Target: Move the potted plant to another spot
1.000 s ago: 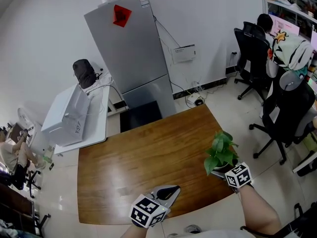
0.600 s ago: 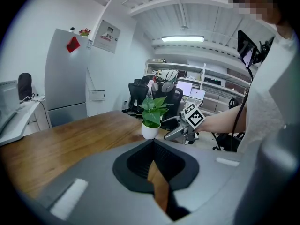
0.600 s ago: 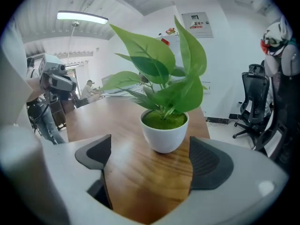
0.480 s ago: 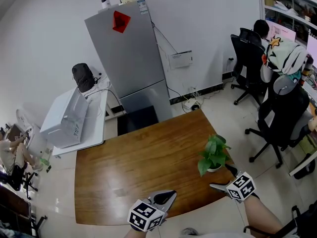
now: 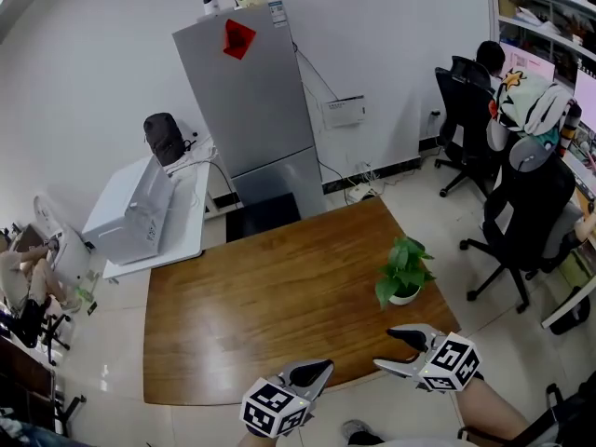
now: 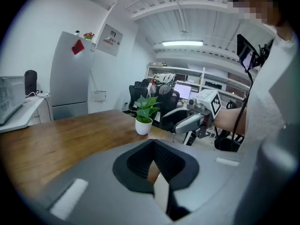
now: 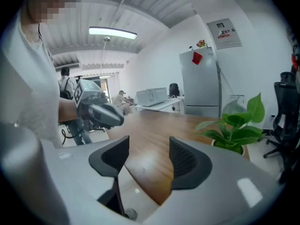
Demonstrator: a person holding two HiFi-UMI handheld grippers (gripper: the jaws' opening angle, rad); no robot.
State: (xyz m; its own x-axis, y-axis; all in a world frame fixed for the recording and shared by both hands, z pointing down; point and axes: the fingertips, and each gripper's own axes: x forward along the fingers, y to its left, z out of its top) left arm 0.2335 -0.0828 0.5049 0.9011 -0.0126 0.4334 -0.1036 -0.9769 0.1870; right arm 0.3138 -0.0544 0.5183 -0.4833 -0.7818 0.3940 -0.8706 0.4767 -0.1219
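Plant (image 5: 401,273): upright on table (image 5: 261,296) near its right edge, nothing touching it | right gripper (image 5: 384,347): near plant, jaws apart, just been closing, empty | left gripper (image 5: 321,369): jaws together, empty | progress: fits plant set down or awaiting pickup.

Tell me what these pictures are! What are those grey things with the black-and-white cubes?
A person holds grabbing tools called tongs, one in each hand. One picture comes from a camera on the person's head, looking down; the other two come from cameras riding on the tongs. On the wooden table stands a potted plant in a white pot. Nothing holds it. The left tongs are shut and empty. The right tongs are open with nothing between them, and have just been closing partway.
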